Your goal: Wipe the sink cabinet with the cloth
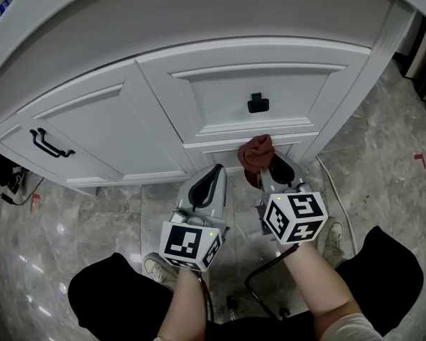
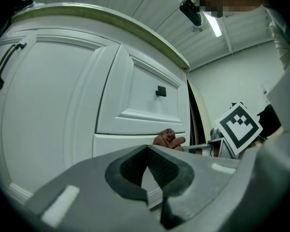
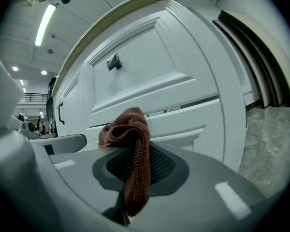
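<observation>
The white sink cabinet (image 1: 199,69) fills the top of the head view, with a drawer front carrying a black knob (image 1: 258,104). A red-brown knitted cloth (image 1: 256,155) is bunched against the low panel under that drawer. My right gripper (image 1: 268,168) is shut on the cloth (image 3: 134,144), which hangs down between the jaws and bunches against the cabinet panel (image 3: 183,124). My left gripper (image 1: 214,176) hovers just left of it, close to the cabinet base, shut on nothing (image 2: 147,175). From the left gripper view the cloth (image 2: 168,140) shows beside the right gripper's marker cube (image 2: 239,124).
The cabinet's left door has a black bar handle (image 1: 51,145). Below is a grey marble tile floor (image 1: 85,226), with the person's shoes (image 1: 158,267) and a black metal frame (image 1: 259,286). Cables (image 1: 11,187) lie at the left. Boards (image 3: 261,57) lean right of the cabinet.
</observation>
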`<state>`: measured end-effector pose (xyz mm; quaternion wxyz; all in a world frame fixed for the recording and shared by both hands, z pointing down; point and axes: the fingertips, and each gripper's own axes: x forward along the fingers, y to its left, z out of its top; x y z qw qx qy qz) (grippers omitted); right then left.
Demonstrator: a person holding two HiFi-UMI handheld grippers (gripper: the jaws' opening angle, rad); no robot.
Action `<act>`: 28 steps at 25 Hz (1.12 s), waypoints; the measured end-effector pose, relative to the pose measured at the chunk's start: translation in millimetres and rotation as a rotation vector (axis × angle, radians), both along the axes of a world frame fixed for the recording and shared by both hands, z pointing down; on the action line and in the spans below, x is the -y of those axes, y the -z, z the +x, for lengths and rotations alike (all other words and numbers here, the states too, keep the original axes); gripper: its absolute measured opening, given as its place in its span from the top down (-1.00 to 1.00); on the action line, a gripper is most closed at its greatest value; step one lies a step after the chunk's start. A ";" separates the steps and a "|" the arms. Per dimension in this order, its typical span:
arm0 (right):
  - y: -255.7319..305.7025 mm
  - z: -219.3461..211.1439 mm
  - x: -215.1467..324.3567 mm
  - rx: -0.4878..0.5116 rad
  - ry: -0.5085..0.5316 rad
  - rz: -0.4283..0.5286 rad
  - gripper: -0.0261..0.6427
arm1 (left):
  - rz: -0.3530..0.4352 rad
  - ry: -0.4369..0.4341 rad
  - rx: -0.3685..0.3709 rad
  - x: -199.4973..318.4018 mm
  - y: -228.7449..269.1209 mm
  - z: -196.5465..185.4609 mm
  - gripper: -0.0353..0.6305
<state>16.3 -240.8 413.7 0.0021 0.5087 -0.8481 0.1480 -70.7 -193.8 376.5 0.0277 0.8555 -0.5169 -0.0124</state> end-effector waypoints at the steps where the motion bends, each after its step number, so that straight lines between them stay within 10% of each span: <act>1: 0.8 10.0 1.1 0.002 -0.019 0.000 0.66 | 0.000 -0.010 0.000 0.9 -0.2 6.0 0.89; 17: 4.5 127.4 6.8 0.009 -0.292 0.014 0.66 | -0.029 -0.118 0.019 -0.8 -18.6 66.3 0.89; 24: 7.8 30.6 -10.0 0.026 -0.106 0.041 0.66 | -0.014 -0.019 0.165 -3.9 -28.7 13.6 0.89; 28: -4.7 -39.9 -21.6 0.025 0.025 0.018 0.66 | -0.039 0.066 0.080 -9.5 -26.6 -36.5 0.89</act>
